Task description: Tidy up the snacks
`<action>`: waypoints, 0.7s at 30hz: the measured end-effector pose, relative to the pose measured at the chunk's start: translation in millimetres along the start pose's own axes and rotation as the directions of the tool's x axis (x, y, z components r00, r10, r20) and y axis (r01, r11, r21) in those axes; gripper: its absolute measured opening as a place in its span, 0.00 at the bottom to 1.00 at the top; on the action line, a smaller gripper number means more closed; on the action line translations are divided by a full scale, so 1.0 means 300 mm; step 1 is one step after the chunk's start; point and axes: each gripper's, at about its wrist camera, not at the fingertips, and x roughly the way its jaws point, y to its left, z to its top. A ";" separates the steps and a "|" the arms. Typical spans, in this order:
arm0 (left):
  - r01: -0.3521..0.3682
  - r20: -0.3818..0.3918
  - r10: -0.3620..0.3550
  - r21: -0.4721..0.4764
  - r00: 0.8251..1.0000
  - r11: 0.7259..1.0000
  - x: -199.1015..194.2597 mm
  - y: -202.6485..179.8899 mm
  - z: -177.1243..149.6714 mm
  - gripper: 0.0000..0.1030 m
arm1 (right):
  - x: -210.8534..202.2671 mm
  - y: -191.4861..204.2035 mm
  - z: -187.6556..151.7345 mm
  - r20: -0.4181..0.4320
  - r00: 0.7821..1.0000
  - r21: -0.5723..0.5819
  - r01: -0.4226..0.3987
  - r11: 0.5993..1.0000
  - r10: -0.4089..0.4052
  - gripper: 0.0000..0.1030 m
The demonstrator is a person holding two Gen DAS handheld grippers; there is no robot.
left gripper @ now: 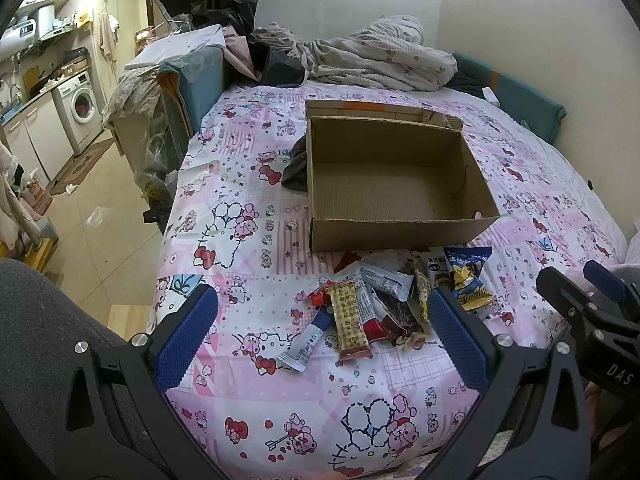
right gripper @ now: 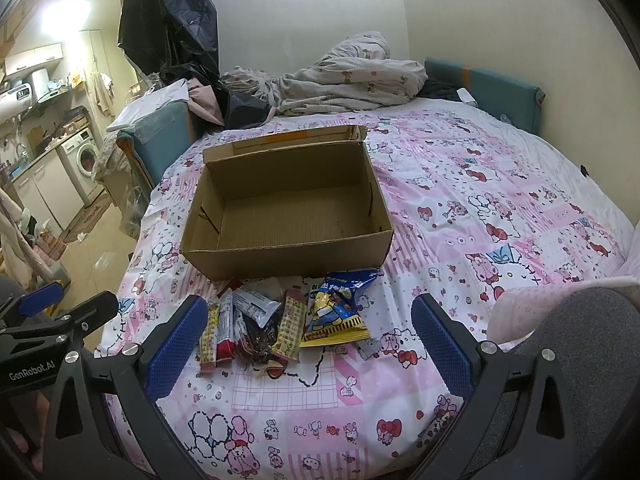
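Observation:
An open brown cardboard box (left gripper: 396, 184) (right gripper: 288, 208) sits on the bed with nothing inside. Just in front of it lies a heap of snack packets (left gripper: 384, 300) (right gripper: 280, 320): a blue and yellow bag (left gripper: 466, 276) (right gripper: 338, 308), a tan bar (left gripper: 350, 320) (right gripper: 290, 330), a white sachet (left gripper: 306, 340), and red and dark wrappers. My left gripper (left gripper: 320, 328) hovers over the heap, open, holding nothing. My right gripper (right gripper: 308, 336) is open too, hanging above the heap's near side. Each gripper shows at the edge of the other's view.
The bed carries a pink and white cartoon sheet (left gripper: 280, 400) (right gripper: 480, 200). A crumpled blanket (left gripper: 372, 56) (right gripper: 340, 76) lies at the far end by the wall. A dark cloth (left gripper: 296, 164) sits left of the box. A grey-clad knee (right gripper: 580, 340) rests at right. Kitchen floor (left gripper: 100, 216) lies left.

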 end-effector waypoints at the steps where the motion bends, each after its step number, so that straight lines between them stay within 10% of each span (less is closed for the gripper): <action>1: 0.001 0.000 -0.001 0.000 1.000 1.000 0.001 0.000 0.000 1.00 | 0.000 0.000 0.000 0.000 1.000 0.000 0.000 1.000 0.000 1.00; 21: -0.002 0.003 0.002 0.004 1.000 1.000 -0.011 -0.003 -0.001 1.00 | -0.002 0.010 -0.003 0.003 1.000 0.002 0.000 1.000 0.000 1.00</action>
